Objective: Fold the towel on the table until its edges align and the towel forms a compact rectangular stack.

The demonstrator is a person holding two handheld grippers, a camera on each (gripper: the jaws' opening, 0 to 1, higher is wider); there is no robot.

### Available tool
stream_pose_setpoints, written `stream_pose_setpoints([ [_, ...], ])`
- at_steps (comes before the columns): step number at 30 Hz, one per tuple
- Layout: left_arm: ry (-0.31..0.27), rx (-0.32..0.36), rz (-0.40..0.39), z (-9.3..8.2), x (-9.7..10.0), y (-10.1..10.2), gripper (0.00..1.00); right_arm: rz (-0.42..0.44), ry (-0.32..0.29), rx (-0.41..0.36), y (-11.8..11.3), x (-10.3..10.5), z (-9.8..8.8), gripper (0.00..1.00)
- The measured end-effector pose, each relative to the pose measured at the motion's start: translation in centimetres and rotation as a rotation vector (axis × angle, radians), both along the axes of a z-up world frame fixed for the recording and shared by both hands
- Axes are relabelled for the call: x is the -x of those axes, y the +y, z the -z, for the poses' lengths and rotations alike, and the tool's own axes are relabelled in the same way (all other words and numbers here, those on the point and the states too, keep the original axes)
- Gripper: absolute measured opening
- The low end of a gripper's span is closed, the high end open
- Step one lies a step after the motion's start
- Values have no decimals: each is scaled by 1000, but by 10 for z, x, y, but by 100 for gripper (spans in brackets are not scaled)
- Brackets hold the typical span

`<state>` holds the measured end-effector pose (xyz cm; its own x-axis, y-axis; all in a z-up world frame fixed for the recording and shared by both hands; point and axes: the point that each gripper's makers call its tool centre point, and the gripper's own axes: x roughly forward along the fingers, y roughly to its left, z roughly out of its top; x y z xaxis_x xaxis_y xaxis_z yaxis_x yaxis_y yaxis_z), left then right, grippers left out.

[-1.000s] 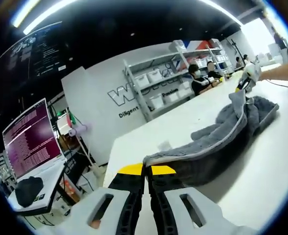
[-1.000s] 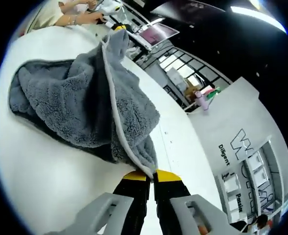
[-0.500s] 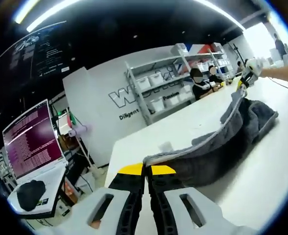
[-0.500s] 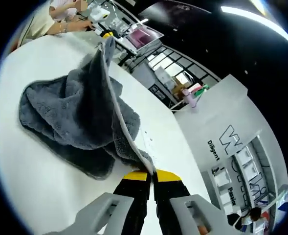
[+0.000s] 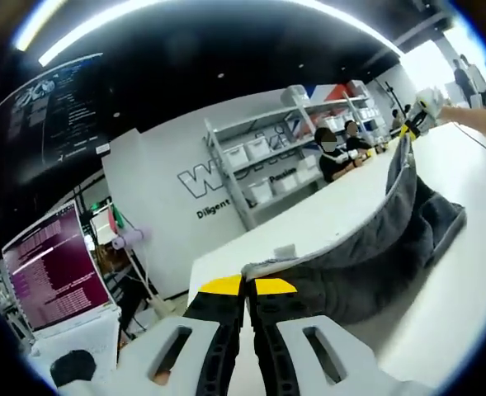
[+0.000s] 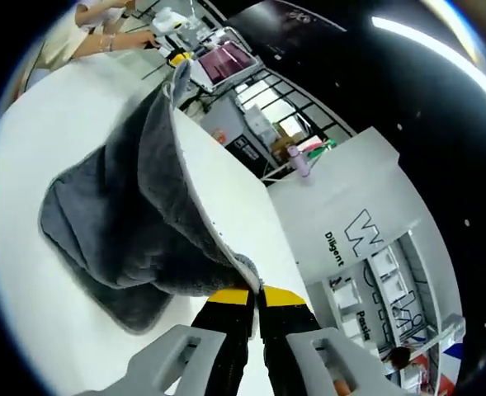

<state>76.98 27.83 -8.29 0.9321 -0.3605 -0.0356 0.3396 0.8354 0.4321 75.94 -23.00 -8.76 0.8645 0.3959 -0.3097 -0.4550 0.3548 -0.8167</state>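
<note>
Since the earlier pictures the grey towel (image 5: 375, 247) has been pulled up and stretched: its pale hemmed edge now runs tight from one gripper to the other, and less of the cloth lies bunched on the white table (image 5: 325, 202).

In the left gripper view, the left gripper (image 5: 247, 287) has its yellow-tipped jaws closed together on a near corner of the towel. The hem goes from there to the far right, where the right gripper (image 5: 412, 124) holds the other corner high, with a person's arm (image 5: 474, 120) behind it. The lower part of the towel hangs down and rests on the table.

In the right gripper view, the right gripper (image 6: 253, 293) also has its jaws pressed together on a towel (image 6: 127, 223) corner. The hem rises to the far left, to the left gripper (image 6: 176, 59). The towel hangs like a sheet below this edge, and its bottom fold touches the table (image 6: 44, 140).

Far behind are a wall with letters (image 5: 218, 177), shelves with boxes (image 5: 267, 153), a monitor (image 5: 53, 268) and seated people (image 5: 329, 153).
</note>
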Motion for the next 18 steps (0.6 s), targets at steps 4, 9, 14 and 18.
stream_pose_setpoints([
  [4, -18, -33, 14, -18, -4, -5, 1, 30, -12, 13, -8, 1, -13, 0],
  [9, -22, -53, 29, -40, -8, -10, 1, 57, -17, 23, -15, 4, -31, 0],
  [14, -41, -112, 29, -68, -6, -17, 1, 89, -41, 35, -21, 6, -59, 0],
  [18, -54, -148, 30, -83, -4, -20, 1, 117, -55, 52, -25, 8, -74, 0],
])
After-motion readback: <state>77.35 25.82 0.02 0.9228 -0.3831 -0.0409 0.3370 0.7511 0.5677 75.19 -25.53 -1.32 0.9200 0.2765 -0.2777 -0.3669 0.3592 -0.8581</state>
